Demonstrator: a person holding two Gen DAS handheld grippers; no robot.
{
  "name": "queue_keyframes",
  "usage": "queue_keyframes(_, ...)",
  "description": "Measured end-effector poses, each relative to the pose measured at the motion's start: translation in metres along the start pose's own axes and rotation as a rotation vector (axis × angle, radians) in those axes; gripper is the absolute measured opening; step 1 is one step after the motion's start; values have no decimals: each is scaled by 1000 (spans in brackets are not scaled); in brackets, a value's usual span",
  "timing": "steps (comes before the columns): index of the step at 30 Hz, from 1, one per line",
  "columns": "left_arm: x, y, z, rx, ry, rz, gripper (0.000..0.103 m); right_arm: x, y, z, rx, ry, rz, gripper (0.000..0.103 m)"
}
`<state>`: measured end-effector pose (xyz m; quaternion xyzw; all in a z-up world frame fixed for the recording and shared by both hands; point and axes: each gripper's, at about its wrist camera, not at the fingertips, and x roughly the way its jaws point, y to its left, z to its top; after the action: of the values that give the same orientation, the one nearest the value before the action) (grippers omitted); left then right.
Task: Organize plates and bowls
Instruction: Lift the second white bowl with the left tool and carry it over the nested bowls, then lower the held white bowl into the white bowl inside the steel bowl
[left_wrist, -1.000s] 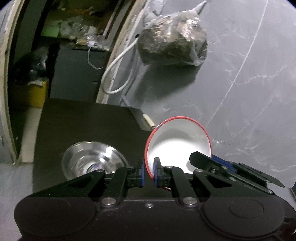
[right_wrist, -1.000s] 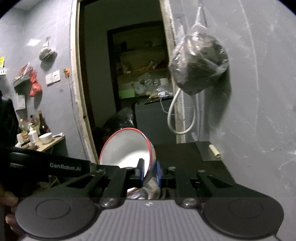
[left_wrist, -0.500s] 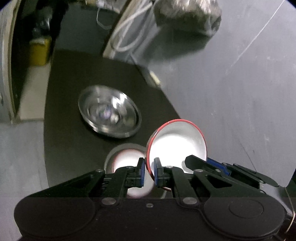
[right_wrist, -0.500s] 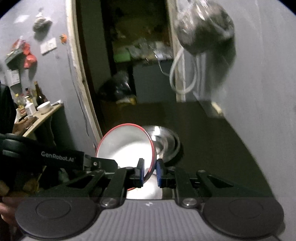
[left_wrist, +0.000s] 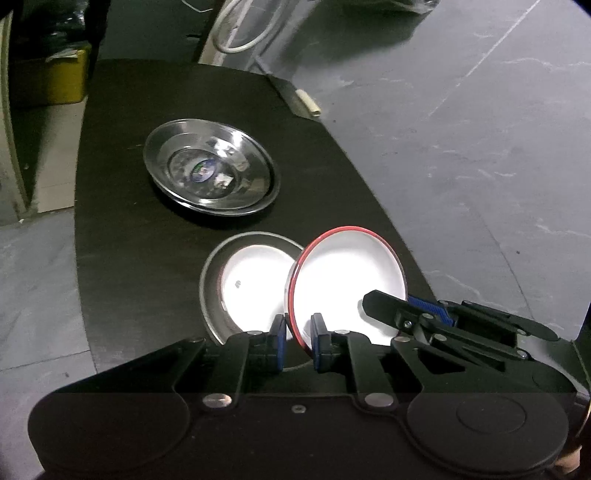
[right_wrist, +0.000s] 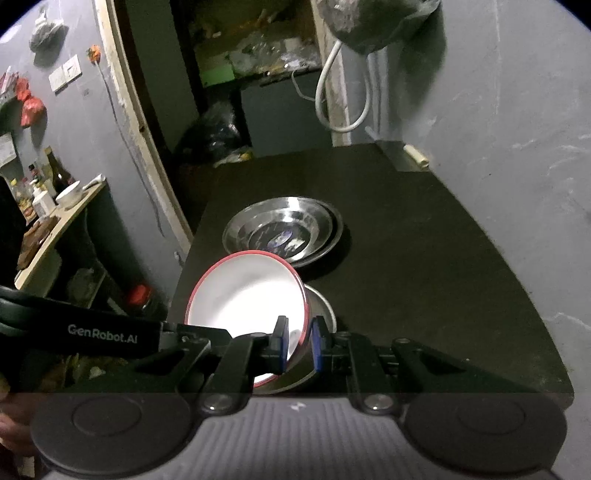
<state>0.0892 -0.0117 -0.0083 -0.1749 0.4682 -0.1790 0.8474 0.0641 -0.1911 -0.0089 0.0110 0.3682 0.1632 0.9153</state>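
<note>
A white bowl with a red rim (left_wrist: 347, 280) (right_wrist: 243, 295) hangs tilted between both grippers, just above a grey-rimmed bowl with a white inside (left_wrist: 251, 280) (right_wrist: 327, 308) on the black table. My left gripper (left_wrist: 300, 343) has the near rim between its jaws, which are opening, and a slim gap shows at the left pad. My right gripper (right_wrist: 299, 341) is shut on the opposite rim. In the left wrist view its fingers (left_wrist: 391, 308) reach over the bowl's right edge. A stack of steel dishes (left_wrist: 210, 166) (right_wrist: 284, 229) sits farther back.
The black table (left_wrist: 147, 258) (right_wrist: 424, 258) runs along a grey wall (left_wrist: 461, 129) on the right. A small cream object (left_wrist: 308, 103) lies at its far corner. A doorway, a white cable (right_wrist: 347, 110) and a hanging bag are behind. A shelf with bottles (right_wrist: 55, 206) stands left.
Both grippers have tipped downward and brought the red-rimmed bowl down over the grey-rimmed bowl. The steel dishes have come fully into view. The left jaws have parted slightly.
</note>
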Motion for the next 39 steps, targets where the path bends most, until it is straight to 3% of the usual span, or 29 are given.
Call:
queue_keyframes(14,15,9,8,-79,46,120,15,46,-7,16,-35,131,101,15)
queue_keyframes(39,39,10,15,-91,115,163,15,67,-16,20,-33,210,119,14)
